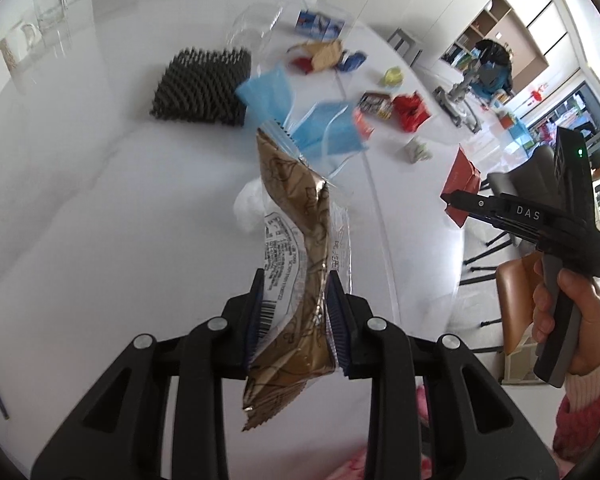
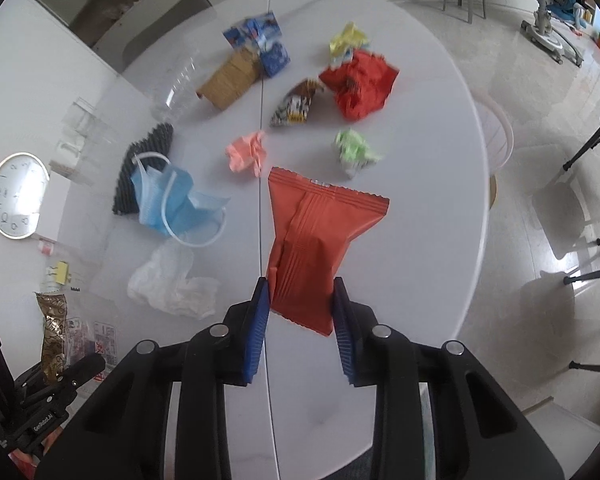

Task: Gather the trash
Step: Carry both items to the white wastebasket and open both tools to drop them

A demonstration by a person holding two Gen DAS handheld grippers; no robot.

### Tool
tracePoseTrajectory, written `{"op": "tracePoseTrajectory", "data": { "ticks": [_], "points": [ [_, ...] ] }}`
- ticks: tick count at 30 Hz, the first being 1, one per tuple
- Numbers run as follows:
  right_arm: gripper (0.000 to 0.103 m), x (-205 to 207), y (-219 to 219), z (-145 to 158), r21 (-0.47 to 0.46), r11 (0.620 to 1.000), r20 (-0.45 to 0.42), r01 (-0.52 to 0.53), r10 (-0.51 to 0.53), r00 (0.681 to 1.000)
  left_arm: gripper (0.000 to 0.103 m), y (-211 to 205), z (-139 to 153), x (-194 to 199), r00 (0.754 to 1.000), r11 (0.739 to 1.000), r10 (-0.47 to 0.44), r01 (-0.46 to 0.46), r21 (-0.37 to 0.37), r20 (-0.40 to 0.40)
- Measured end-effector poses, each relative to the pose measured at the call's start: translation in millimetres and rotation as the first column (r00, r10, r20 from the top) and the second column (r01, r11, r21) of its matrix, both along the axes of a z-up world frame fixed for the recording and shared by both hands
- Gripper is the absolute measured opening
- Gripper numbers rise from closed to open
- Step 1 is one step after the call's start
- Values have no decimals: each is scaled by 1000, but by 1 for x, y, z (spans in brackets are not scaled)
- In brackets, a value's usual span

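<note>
A brown wrapper (image 1: pixel 300 280) is pinched in the left gripper (image 1: pixel 296 320), lifted above the white surface (image 1: pixel 100 220). A red packet (image 2: pixel 312 248) is clamped by the right gripper (image 2: pixel 300 320) over scattered masks (image 2: pixel 172 200) and crumpled wrappers (image 2: pixel 356 80).

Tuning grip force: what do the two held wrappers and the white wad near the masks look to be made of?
Brown wrapper in the left gripper: glossy plastic film, clear edges, printed label, metallic-looking gold.
Red packet in the right gripper: matte film, serrated ends, centre seam; possibly foil-lined, can't tell.
White wad: thin, translucent, crinkled, probably a plastic bag or glove.
</note>
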State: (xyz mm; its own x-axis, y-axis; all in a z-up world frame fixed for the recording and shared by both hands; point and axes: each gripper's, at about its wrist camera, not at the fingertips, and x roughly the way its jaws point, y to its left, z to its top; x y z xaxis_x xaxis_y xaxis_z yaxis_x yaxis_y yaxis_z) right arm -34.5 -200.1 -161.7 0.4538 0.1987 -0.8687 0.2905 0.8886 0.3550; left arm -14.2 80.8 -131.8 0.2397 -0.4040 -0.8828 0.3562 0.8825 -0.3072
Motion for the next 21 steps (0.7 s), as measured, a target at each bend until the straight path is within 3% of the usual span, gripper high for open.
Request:
{"op": "tracePoseTrajectory", "data": {
  "ticks": [4,10,16,21],
  "points": [
    [32,-6,-44,24,-21,999,42,45,-45,998,29,-32,25,4,999,999,-23,24,-43,30],
    [32,11,-139,36,-127,986,62,107,-100,993,30,-139,50,27,990,987,-106,116,-110,96],
    [34,60,-237,4,-167,984,5,56,-56,998,30,-267,46,66,987,984,-123,135,-120,107],
    [37,127,-296,-53,-164,982,-73,-96,85,994,31,-362,22,106,994,990,-97,102,-100,53]
  ]
}}
